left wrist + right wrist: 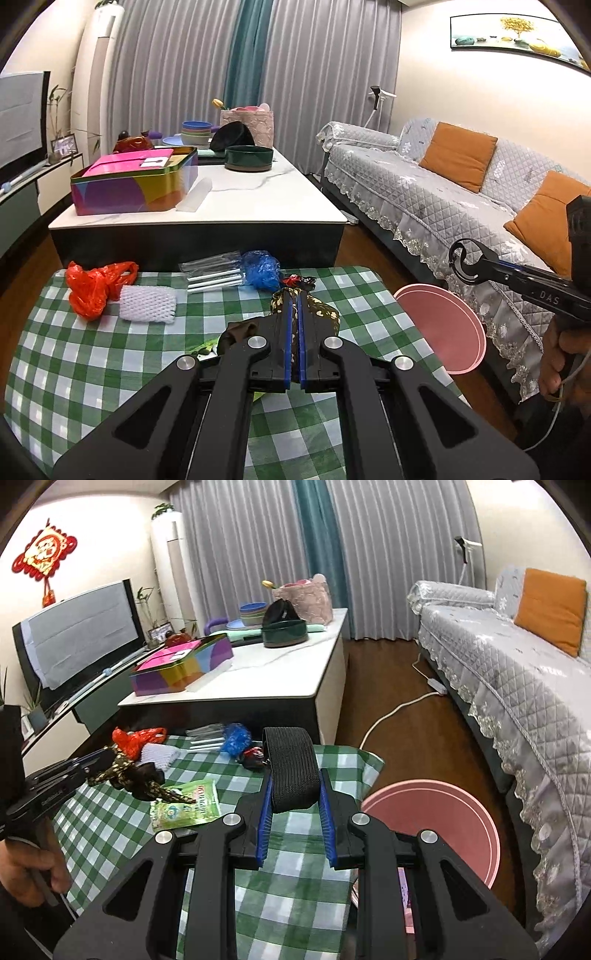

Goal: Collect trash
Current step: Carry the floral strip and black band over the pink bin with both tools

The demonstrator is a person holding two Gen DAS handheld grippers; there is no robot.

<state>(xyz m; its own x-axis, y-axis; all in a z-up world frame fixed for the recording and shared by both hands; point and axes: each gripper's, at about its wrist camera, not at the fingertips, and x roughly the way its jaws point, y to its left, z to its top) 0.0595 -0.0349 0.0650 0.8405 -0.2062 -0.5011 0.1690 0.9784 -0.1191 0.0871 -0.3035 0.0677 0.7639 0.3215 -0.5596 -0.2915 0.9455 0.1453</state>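
Left gripper (294, 310) is clamped tight on a floral wrapper (325, 314), dark brown with pale print, crumpled; in the right wrist view it dangles limp from the tips, off the cloth, so it reads as lifted and ready to carry. Right gripper (295, 786) has its jaws partway in, blue pads pressing both sides of a black elastic band (293, 766), a wide ribbed loop sticking up past the tips; jaws only part closed because the band is bulky. Both hands loaded, so my read is a transfer step, not a pick. Landmark: pink bin (443, 808), round, on the wood floor just off the right edge of the checked table (288, 897). It sits low beside the table, probably so trash can be dropped in from above. The right gripper is nearer the bin, short of its rim; left gripper is further from the bin, over the table middle. Remaining trash lies on the far side of the table from the bin: green sachet (184, 805) flat just under the dangling wrapper, small red-black wrapper (255, 758), blue bag (260, 271), clear pack of white sticks (214, 273), white foam net (147, 304), orange bag (96, 286) farthest from the bin. So plenty is left. Risk, a guess: limp wrapper could snag the sachet below. Beyond the table, away from the bin, a white coffee table (258, 192) holds a colourful tin (133, 181).
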